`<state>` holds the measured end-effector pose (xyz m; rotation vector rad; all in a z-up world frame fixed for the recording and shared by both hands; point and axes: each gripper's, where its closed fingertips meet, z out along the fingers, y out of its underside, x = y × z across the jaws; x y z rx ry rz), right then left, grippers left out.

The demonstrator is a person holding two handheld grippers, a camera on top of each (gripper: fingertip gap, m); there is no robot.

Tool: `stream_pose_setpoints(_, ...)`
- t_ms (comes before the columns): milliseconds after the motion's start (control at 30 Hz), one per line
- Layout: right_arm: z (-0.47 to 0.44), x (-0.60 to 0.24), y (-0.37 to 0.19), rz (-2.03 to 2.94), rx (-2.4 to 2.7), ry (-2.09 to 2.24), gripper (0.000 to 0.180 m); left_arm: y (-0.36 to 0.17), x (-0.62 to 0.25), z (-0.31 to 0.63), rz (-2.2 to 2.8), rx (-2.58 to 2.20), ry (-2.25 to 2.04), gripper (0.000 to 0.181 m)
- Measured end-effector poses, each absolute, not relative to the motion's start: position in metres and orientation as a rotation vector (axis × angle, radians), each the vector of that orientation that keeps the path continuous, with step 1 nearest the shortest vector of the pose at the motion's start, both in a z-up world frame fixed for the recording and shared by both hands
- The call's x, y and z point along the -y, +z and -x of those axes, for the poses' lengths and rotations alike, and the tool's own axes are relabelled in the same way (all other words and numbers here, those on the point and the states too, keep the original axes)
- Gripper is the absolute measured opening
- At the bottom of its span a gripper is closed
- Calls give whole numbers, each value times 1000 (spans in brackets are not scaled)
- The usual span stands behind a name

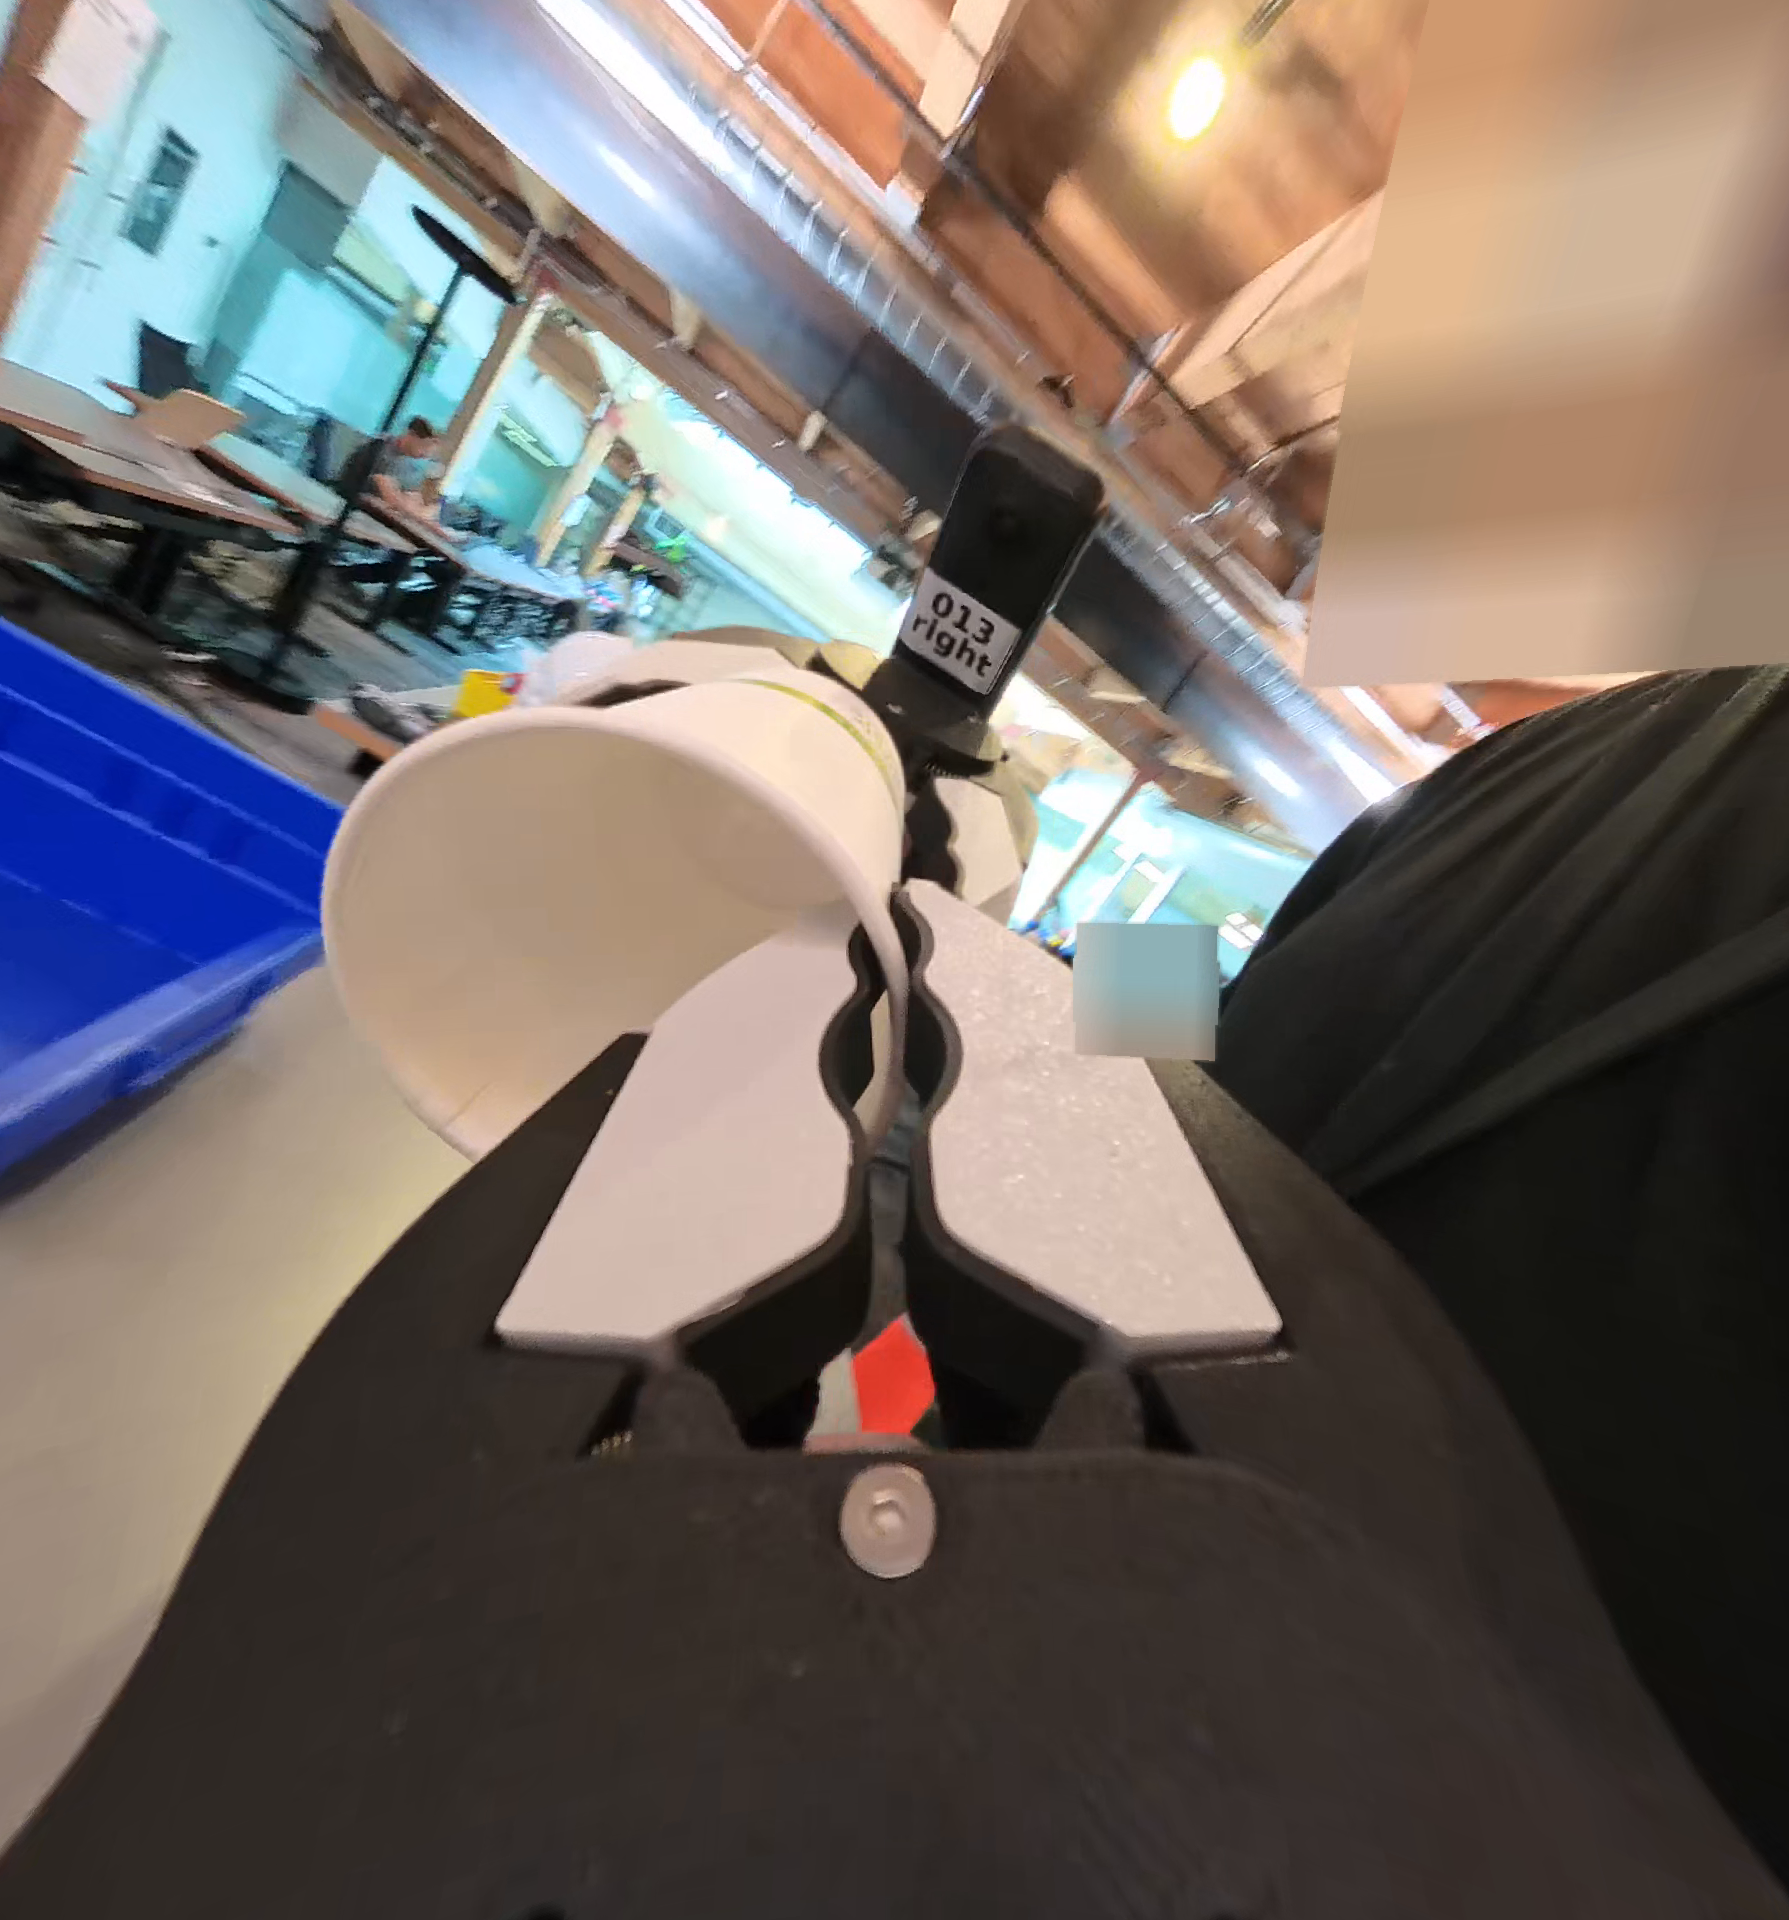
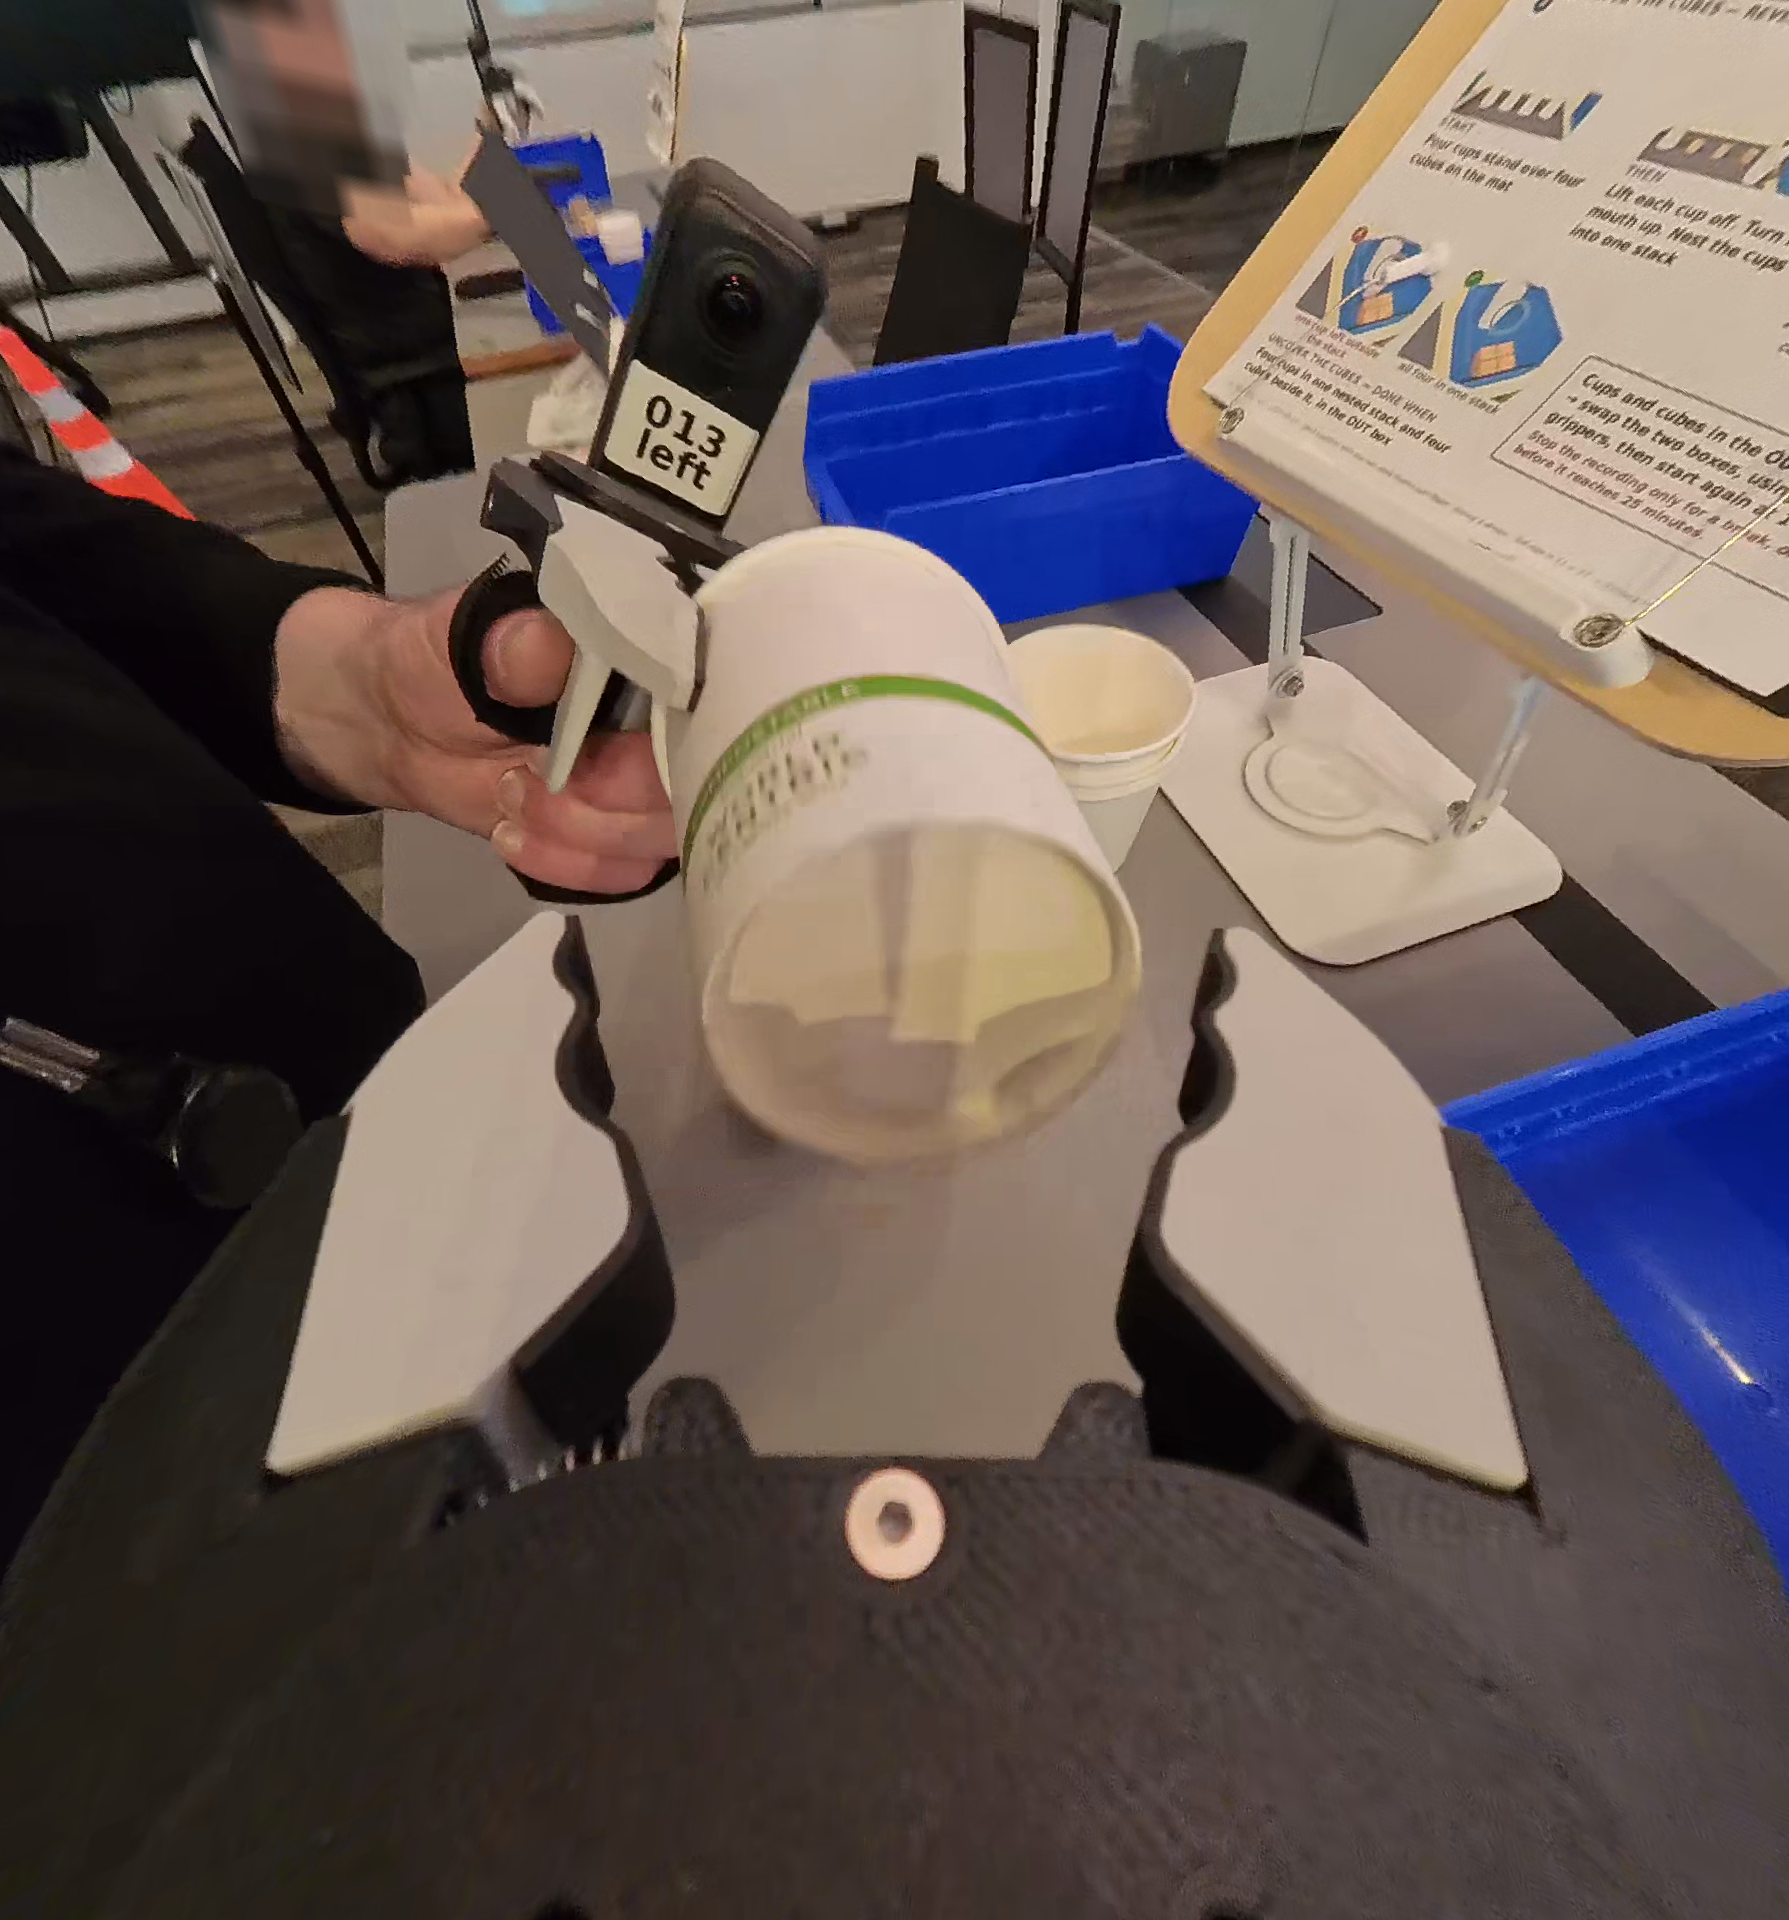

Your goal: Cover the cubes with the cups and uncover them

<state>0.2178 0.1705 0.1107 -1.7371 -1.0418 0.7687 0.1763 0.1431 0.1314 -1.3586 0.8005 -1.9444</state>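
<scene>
Left tongs (image 1: 895,997) pinch cup (image 1: 578,894) rim — airborne.

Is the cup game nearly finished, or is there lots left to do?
Partly done, I think. Some white cups already sit nested mouth up in a stack on the table. Right now the left gripper pinches another paper cup by its rim, tipped sideways in the air, while the right gripper waits open. No cubes show, so I can't tell what's left.

Up at twelve o'clock, a ribbed metal duct (image 1: 765,208) crosses a wood-beamed ceiling (image 1: 1129,156), one lamp (image 1: 1196,96) glowing (quite bright). Long tables (image 1: 194,457) recede at nine o'clock. Black chairs (image 2: 1035,156) stand on the wood-look floor (image 2: 1160,234) at twelve.
</scene>
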Motion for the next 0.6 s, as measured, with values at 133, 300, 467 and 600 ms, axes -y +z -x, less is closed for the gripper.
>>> stream_pose_setpoints(133, -225, -176, 102, 1765, 1008, 768, 106, 136, -174, -142, 1478, -896, -1681, 0)
stream_pose_setpoints(300, -217, -170, 64, 1850, 1077, 770, 96, 120, -228, -97, 1731, -1300, -936, 0)
stream_pose_setpoints(467, -199, -160, 39, 1886, 1143, 798, 90, 100, -266, -68, 1785, -1699, -280, 0)
stream_pose_setpoints(600, -188, -154, 28, 1896, 1192, 802, 88, 83, -275, -63, 1801, -1888, -152, 0)
